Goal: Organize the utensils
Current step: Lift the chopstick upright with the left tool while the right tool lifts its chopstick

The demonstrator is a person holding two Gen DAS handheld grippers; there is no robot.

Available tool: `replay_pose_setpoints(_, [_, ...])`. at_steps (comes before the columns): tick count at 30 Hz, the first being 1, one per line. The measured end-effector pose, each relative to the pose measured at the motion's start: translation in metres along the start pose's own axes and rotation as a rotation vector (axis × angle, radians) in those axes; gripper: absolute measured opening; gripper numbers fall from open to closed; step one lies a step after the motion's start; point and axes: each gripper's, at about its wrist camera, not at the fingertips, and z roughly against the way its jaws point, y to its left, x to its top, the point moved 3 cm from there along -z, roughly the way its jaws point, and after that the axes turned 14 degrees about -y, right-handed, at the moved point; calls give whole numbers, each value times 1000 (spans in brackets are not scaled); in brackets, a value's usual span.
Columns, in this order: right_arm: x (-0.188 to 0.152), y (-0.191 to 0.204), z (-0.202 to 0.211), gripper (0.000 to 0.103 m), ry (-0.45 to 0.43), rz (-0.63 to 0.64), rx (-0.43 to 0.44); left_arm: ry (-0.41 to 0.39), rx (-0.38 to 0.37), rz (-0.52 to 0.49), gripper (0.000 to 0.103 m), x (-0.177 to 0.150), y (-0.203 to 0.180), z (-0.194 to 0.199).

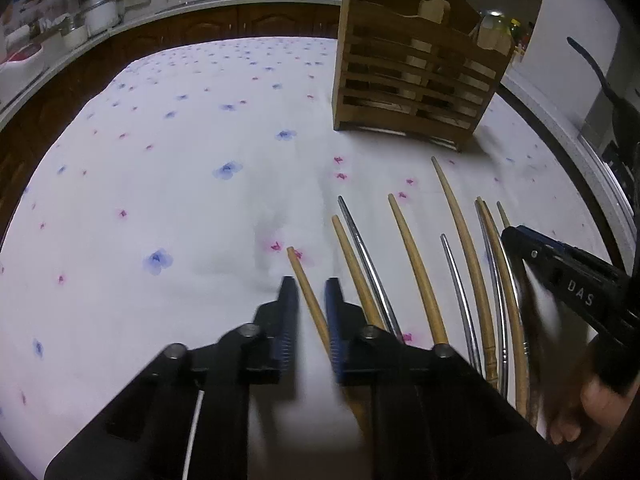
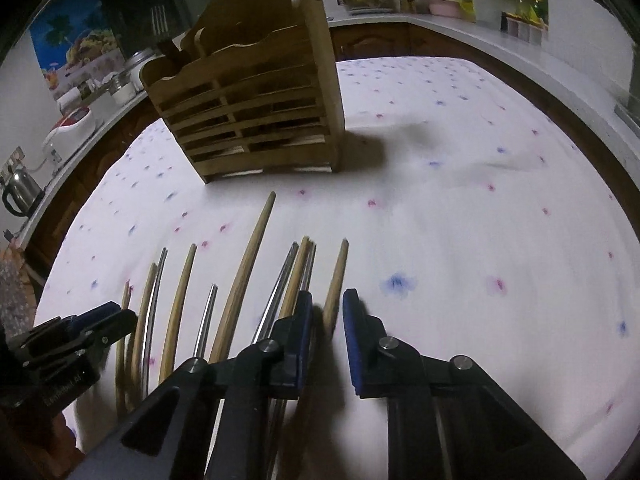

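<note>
A slatted wooden utensil holder (image 1: 416, 80) with a scalloped top edge and several compartments stands upright on the white tablecloth with small blue and pink flowers (image 1: 160, 184). The cloth looks smooth and matte. In front of the holder, nearer to the cameras, a row of utensil handles lies flat on the cloth, fanned out with the thin ends toward the holder. Some are slim tapered wooden handles (image 1: 460, 232), light brown and dull; others are thin shiny metal handles (image 1: 366, 248), narrow and curved in the fisheye view. None of them is inside the holder as far as can be seen.

The left gripper (image 1: 312, 300), black with blue ribbed pads, is low over the cloth at the left end of this row, well short of the holder. Its jaws are apart, and the short wooden handle (image 1: 308, 292) lies between them; the pads do not seem to press it.

The right gripper (image 2: 328, 312) is at the other end of the row, also in front of the holder. Its jaws are apart too, with the outermost wooden handle (image 2: 336, 280) lying between them, not clamped. Both grippers point toward the holder, tilted downward to the cloth
</note>
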Motion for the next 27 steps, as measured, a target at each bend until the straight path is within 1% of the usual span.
replay_pose_setpoints(1, [1,0,-1,16,-2,4,0,0,-6,7,10,0,1,0])
replay_pose_setpoints(3, [2,2,-3,10,-5,27,-10,2,-25,36,8,1,5,1])
replay_pose_setpoints(4, [1,2,-2,9,-7,34,-17,5,-40,57,7,1,7,2])
replay_pose_setpoints(8, [1,-8,6,7,-4,-49,24,-1,-77,102,5,0,12,13])
replay_pose_setpoints(13, [6,-11,34,6,-46,-88,63,-57,-118,127,5,10,15,43])
replay_pose_setpoints(20, [28,-9,85,6,-145,-90,98,-180,-169,157,5,40,22,99])
replay_pose_setpoints(27, [50,-4,125,6,-248,-93,120,-261,-203,161,5,62,24,135])
